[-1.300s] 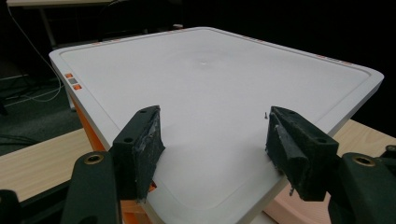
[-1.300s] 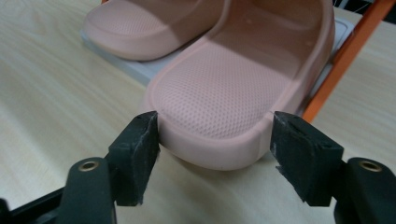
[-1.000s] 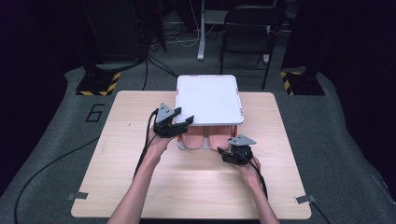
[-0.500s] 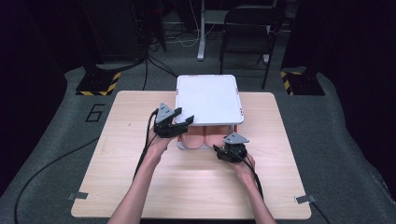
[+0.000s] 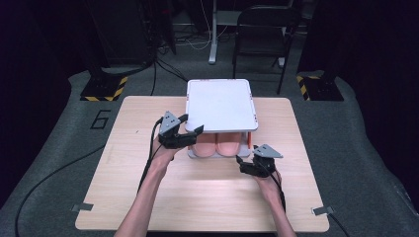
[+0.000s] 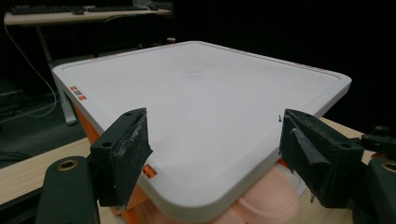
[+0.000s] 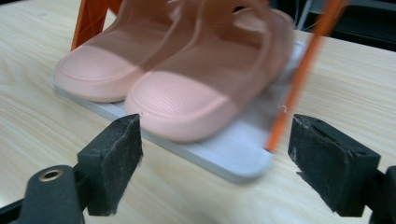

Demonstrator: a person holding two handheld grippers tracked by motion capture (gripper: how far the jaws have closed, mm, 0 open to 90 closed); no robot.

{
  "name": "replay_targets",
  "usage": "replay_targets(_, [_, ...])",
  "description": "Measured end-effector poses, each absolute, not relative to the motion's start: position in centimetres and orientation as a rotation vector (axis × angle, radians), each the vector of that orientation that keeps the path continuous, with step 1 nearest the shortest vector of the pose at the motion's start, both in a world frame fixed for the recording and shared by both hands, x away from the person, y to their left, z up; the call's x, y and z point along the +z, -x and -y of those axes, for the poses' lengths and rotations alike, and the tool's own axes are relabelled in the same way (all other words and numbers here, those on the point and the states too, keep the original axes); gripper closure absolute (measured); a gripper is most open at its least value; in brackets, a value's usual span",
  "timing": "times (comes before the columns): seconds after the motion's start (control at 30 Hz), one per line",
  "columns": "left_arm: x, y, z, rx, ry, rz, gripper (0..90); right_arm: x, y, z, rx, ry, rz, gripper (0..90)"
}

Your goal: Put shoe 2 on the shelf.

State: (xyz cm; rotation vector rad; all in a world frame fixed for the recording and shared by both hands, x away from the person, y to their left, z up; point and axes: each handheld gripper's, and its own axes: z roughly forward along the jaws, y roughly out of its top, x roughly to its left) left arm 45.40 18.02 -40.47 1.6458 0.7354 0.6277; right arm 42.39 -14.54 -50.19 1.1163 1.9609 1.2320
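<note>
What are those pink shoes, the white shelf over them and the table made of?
The pink shoes look like soft moulded foam or rubber: matte, one-piece, with tiny perforations on the toes. The white shelf seems to be smooth, slightly glossy plastic with rounded corners, standing on orange posts that are probably plastic too. The table shows a pale wood grain, perhaps laminate or veneer.

Two pink slippers [image 7: 154, 88], one white rack [image 5: 221, 103], seemingly.
</note>
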Motion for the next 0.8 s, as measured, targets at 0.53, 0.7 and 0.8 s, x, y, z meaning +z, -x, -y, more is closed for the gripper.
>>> replay_targets(0.53, [-46.1,-38.3,-28.8,0.729,-1.56,-0.926,20.4,-50.3,-36.3,21.0,1.266,-1.15,-1.771,17.9])
replay_targets(0.7, [-48.5,-36.5,-32.0,0.767,-1.499,-1.01,20.4,-51.0,-35.6,21.7,1.302,-1.179,-1.749,18.1])
replay_targets(0.8, [-49.4,-36.3,-32.9,0.787,-1.475,-1.045,20.4,-51.0,-35.5,22.0,1.3,-1.178,-1.749,18.0])
